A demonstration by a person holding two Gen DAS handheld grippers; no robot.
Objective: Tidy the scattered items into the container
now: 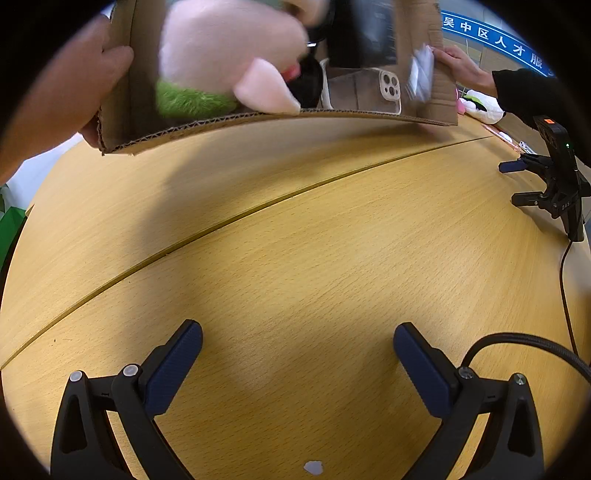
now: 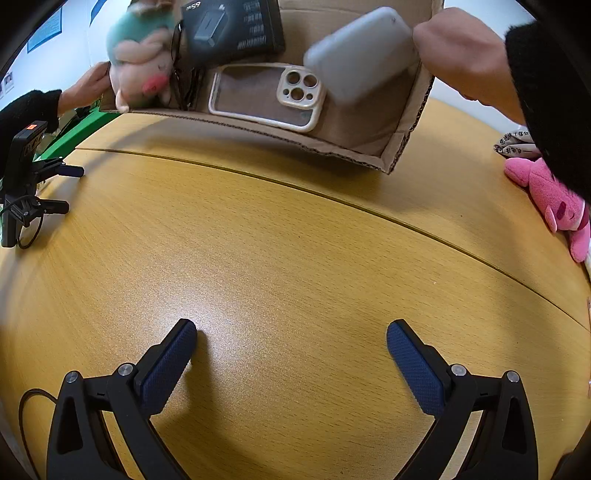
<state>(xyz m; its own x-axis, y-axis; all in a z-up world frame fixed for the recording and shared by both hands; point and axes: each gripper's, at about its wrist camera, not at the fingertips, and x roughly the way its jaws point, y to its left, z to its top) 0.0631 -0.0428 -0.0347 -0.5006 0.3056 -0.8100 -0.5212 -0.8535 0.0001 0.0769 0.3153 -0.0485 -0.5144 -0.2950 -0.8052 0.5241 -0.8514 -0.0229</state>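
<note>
A person's two hands [image 2: 461,62] hold a cardboard box [image 2: 369,147] tilted above the far side of the wooden table [image 2: 295,240], its open side facing me. Inside it lie a pink and green plush [image 2: 140,74], a clear phone case [image 2: 266,92], a black carton [image 2: 232,29], a blurred grey block [image 2: 362,51] and dark glasses [image 2: 181,74]. The left wrist view shows the same box [image 1: 258,122], plush [image 1: 229,48] and case [image 1: 388,88]. My left gripper [image 1: 297,330] and right gripper [image 2: 292,328] both rest low over bare table, open and holding nothing.
A bright pink plush [image 2: 554,199] lies at the table's right edge and a white plush [image 1: 484,107] sits behind the box. Each gripper shows in the other's view: the right gripper [image 1: 517,183], the left gripper [image 2: 68,189]. A black cable [image 1: 535,343] trails nearby.
</note>
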